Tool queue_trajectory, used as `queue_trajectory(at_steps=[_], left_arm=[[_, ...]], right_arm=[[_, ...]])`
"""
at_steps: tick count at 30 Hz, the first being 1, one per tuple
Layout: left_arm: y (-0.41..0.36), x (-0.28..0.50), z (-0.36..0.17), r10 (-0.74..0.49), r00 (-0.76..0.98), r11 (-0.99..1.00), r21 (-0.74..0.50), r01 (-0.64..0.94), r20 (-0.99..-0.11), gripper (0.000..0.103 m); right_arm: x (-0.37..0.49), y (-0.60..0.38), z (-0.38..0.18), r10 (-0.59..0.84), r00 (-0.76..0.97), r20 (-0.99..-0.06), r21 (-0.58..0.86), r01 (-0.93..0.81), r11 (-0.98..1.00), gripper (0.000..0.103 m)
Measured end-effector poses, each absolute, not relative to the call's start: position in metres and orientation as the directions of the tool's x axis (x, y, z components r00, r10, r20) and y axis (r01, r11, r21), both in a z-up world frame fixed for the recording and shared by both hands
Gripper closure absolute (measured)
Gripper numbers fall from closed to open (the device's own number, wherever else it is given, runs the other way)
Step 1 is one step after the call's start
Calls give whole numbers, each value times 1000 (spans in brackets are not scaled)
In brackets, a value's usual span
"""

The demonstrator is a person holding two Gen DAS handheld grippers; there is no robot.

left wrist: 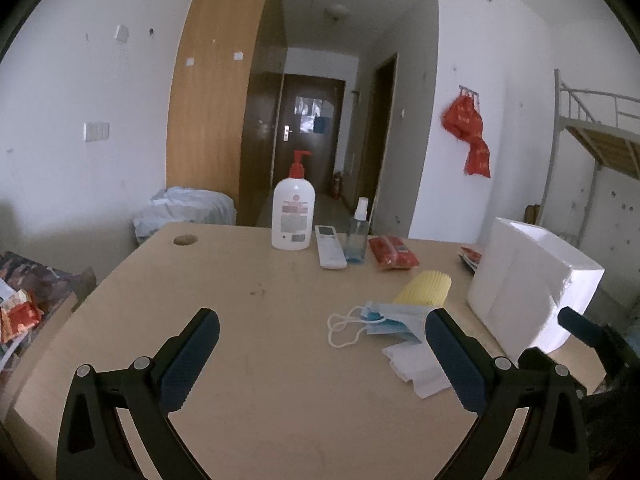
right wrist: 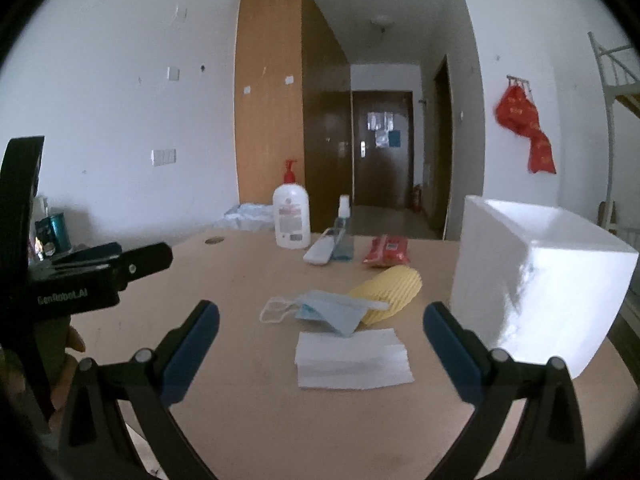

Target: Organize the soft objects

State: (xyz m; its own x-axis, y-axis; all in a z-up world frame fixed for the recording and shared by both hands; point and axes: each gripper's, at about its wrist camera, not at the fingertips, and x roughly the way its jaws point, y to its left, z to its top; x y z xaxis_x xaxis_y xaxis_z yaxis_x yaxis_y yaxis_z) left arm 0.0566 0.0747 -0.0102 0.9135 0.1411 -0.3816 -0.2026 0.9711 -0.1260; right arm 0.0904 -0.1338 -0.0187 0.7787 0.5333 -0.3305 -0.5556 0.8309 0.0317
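Note:
A blue face mask point(left wrist: 390, 318) point(right wrist: 330, 310) lies on the wooden table point(left wrist: 260, 300) point(right wrist: 248, 272), partly over a rolled yellow cloth point(left wrist: 426, 286) point(right wrist: 390, 290). A folded white tissue point(left wrist: 416, 368) point(right wrist: 352, 358) lies just in front of the mask. A red soft packet point(left wrist: 392, 252) point(right wrist: 386, 250) sits farther back. My left gripper point(left wrist: 322, 350) is open above the bare table, left of the mask. My right gripper point(right wrist: 320, 344) is open, its fingers either side of the tissue and above it. The white foam box point(left wrist: 528, 280) point(right wrist: 532, 280) stands at the right.
A white pump bottle point(left wrist: 293, 208) point(right wrist: 291, 216), a remote point(left wrist: 330, 246) point(right wrist: 320, 250) and a small spray bottle point(left wrist: 357, 232) point(right wrist: 343, 232) stand at the table's back. The left gripper's body point(right wrist: 92, 276) and a hand show at the left of the right wrist view.

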Motion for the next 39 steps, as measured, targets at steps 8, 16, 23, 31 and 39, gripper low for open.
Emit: queue_trajectory(at_steps=[8, 16, 23, 31, 39], left_arm=[[72, 67, -13, 128, 910, 975, -117, -188, -395, 0], [70, 91, -24, 102, 887, 980, -107, -167, -450, 0], [67, 119, -29, 39, 865, 985, -127, -118, -501, 0], [55, 151, -32, -6, 837, 991, -117, -69, -548, 0], [47, 188, -43, -60, 774, 989, -143, -40, -631, 0]], right_arm=[[102, -131, -29, 498, 767, -405, 31, -533, 845, 0], [111, -131, -40, 508, 737, -446, 50, -546, 836, 0], [127, -129, -50, 488, 713, -504, 60, -535, 843, 0], [146, -128, -56, 484, 671, -562, 69, -545, 835, 0], [167, -128, -61, 492, 623, -608, 92, -560, 823, 0]])
